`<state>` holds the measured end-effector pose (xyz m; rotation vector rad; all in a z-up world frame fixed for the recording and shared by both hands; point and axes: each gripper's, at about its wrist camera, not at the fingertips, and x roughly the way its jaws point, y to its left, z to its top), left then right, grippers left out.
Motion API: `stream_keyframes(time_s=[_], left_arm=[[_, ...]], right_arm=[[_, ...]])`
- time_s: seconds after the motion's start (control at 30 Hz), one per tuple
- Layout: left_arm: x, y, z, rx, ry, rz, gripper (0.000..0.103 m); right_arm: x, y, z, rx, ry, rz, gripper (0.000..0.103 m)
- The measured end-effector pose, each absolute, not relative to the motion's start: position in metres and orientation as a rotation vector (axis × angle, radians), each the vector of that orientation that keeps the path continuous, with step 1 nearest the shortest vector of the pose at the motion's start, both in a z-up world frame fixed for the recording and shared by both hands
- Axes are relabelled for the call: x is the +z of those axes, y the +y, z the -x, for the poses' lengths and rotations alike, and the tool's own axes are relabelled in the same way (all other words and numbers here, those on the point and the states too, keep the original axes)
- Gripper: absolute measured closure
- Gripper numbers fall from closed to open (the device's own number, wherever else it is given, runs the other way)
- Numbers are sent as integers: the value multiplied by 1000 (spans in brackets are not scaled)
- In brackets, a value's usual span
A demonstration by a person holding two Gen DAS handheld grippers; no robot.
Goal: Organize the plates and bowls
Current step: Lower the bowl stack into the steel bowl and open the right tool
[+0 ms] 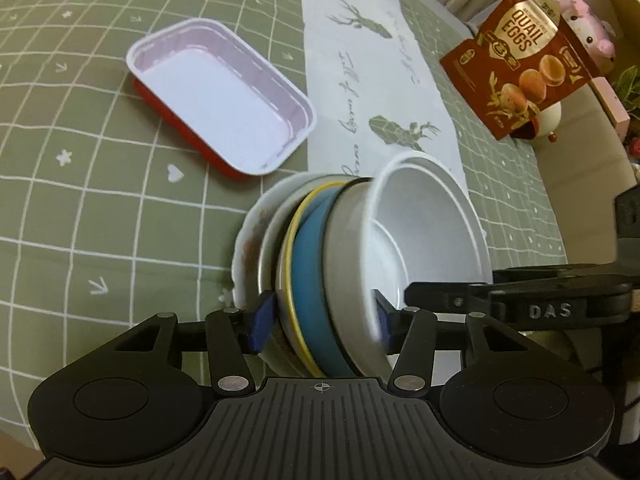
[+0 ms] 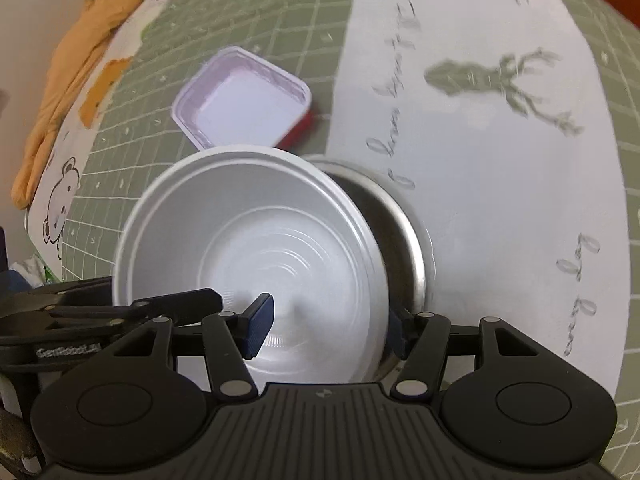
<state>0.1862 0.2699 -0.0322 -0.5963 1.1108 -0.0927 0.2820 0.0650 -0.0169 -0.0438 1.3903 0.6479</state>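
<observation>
**Stacked dishes clamped from two sides**

Nearest the left wrist lens: left tool point(image 1: 322, 322), blue pads pressed on either side of a tilted stack of dishes point(image 1: 312, 280), gripping it edge-on. From the left pad rightward: white plate with floral print point(image 1: 250, 240), yellow-rimmed plate point(image 1: 289, 268), blue plate point(image 1: 310, 276), metal bowl point(image 1: 344, 272), white bowl point(image 1: 424, 228) nested at the open end. Part of the right tool's black arm, marked "DAS", crossing in from the right at the white bowl's rim.

Seen only from the left wrist: plate layers of the stack, quail eggs pouch point(image 1: 516, 60) standing at upper right, pink plush toy point(image 1: 592, 28) behind it. Red tray with white lining point(image 1: 224, 96) on the green checked desk cloth point(image 1: 80, 120), well apart from the stack, beside a white runner with deer print point(image 1: 380, 80).

Nearest the right wrist lens: right tool point(image 2: 326, 326), left pad inside the white bowl point(image 2: 248, 248), right pad outside, closed on the wall of that bowl; metal bowl point(image 2: 400, 248) showing behind it. Plates hidden here. Seen only from this side: orange cloth point(image 2: 80, 60) and bear-print sheet point(image 2: 64, 200) at the left edge. Red tray point(image 2: 244, 104) beyond the bowl, blurred.
</observation>
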Motion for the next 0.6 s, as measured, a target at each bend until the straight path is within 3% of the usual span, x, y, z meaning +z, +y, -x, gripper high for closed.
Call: stream_keyframes(time_s=[0.37,0.6], left_arm=[[-24,273,-181,-83,1089,587,50],[-14,273,-175,-46,1055,533,65]], right_arm=[[-12,66,-278,647,1369,46,43],[-1,66,-273,657,1316,71,43]])
